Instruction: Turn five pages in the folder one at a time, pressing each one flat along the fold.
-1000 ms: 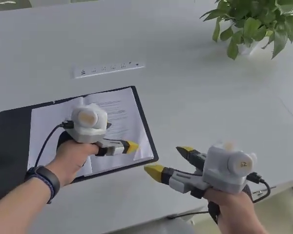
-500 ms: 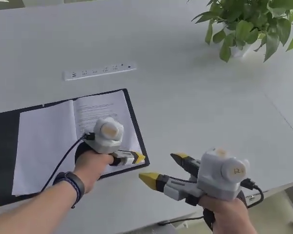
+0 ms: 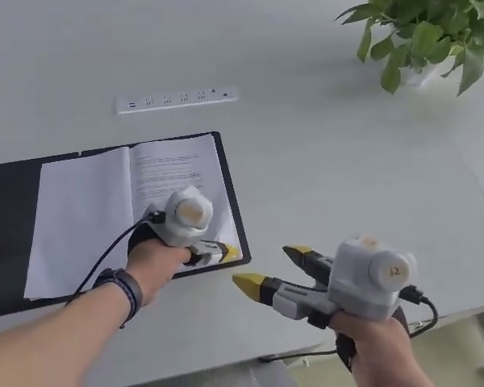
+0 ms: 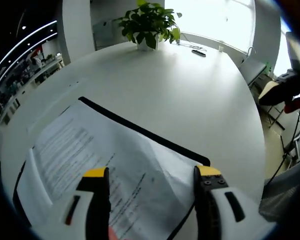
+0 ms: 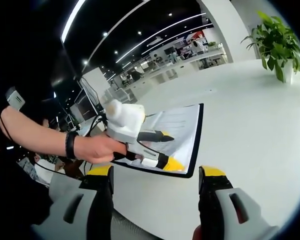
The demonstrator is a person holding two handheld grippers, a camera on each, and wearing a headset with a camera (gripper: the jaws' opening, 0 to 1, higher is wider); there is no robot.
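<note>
Folder (image 3: 8, 234) beneath left gripper (image 4: 152, 171), contact unclear

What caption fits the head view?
Open left gripper over the right page of the folder; open right gripper beside it, above the table.

The black folder (image 3: 4, 242) lies open and flat at the near left. Its left page (image 3: 81, 218) is blank white. Its right page (image 3: 177, 169) carries lines of printed text.

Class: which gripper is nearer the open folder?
Left. The left gripper is over the folder's near right corner; the right gripper is apart from it, above the bare table.
</note>
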